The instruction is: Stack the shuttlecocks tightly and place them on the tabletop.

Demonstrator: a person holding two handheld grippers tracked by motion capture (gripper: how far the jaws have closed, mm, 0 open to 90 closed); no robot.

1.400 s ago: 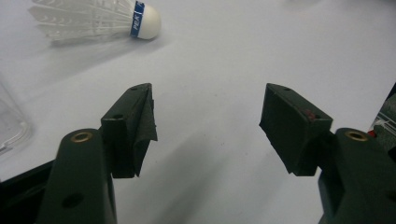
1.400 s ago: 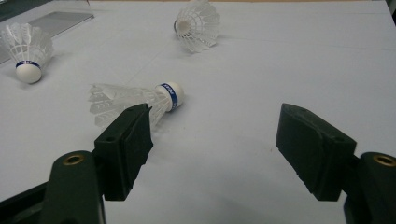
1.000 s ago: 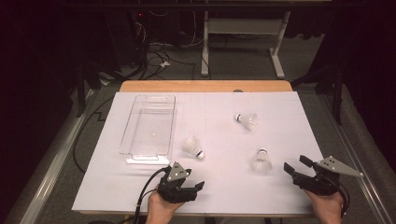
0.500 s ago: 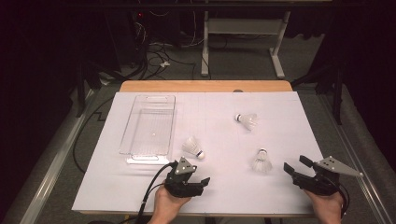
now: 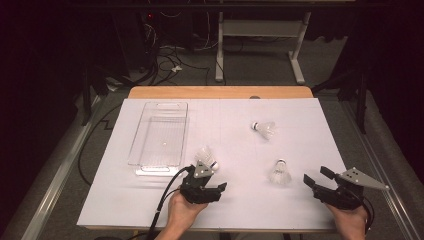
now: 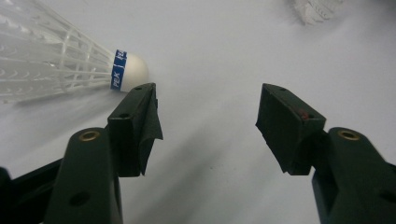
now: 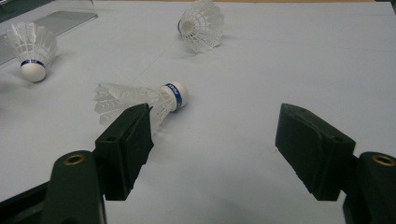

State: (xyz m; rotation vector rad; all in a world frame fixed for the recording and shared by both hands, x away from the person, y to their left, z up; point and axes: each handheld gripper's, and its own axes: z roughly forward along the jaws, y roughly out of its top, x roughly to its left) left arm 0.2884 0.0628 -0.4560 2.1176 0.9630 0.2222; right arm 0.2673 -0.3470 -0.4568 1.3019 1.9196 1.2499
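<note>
Clear tray (image 5: 150, 122) at ten o'clock on the table: nothing inside yet. Left gripper (image 5: 216, 186) at six o'clock, jaws wide, just closing a bit, gripping nothing. Nearest shuttlecock (image 5: 206, 155) just beyond it. Two more shuttlecocks (image 5: 265, 129) (image 5: 280, 172) lying loose toward two and four o'clock. Right gripper (image 5: 316, 177) at five o'clock, jaws apart, gripping nothing. All three left to pick up, probably.

"PEK" on shuttlecock's (image 6: 70, 60) blue band (image 6: 118, 70)

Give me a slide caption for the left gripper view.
Left gripper, jaws open, beside a shuttlecock lying on the white table.
</note>
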